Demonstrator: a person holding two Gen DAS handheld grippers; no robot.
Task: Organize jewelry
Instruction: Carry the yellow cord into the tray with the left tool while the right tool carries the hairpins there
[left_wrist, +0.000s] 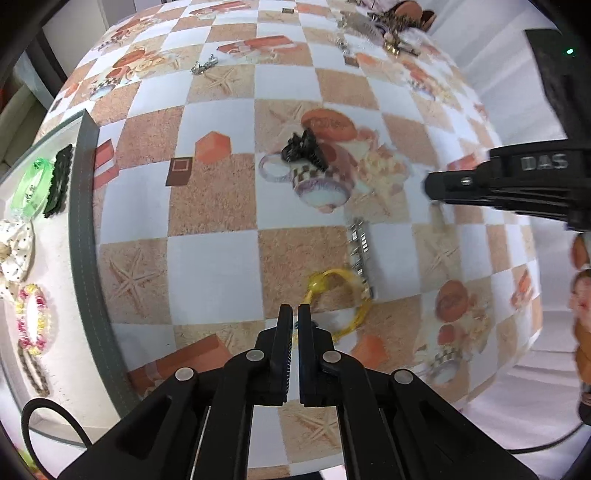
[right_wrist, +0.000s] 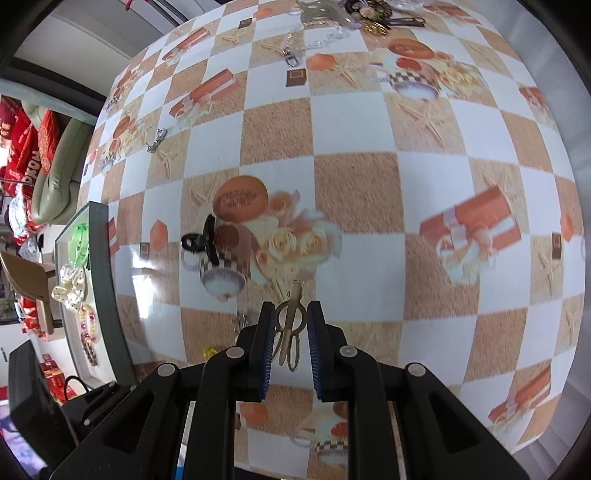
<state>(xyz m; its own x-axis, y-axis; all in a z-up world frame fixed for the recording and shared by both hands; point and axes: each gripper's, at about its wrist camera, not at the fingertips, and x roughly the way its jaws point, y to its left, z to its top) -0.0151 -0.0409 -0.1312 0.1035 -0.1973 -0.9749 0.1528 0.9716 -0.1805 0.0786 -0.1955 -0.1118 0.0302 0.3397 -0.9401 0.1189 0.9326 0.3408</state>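
Clip, metal, long axis along the fingers, sits clamped in the right tool; tray lies far left of it, nearer the left tool, whose jaws are together and empty.

Both grippers are matte black plastic with silver round pivot pins. The left gripper has black ribbed pads; the right gripper has blue ribbed ones. Raised "DAS" lettering sits at three o'clock.
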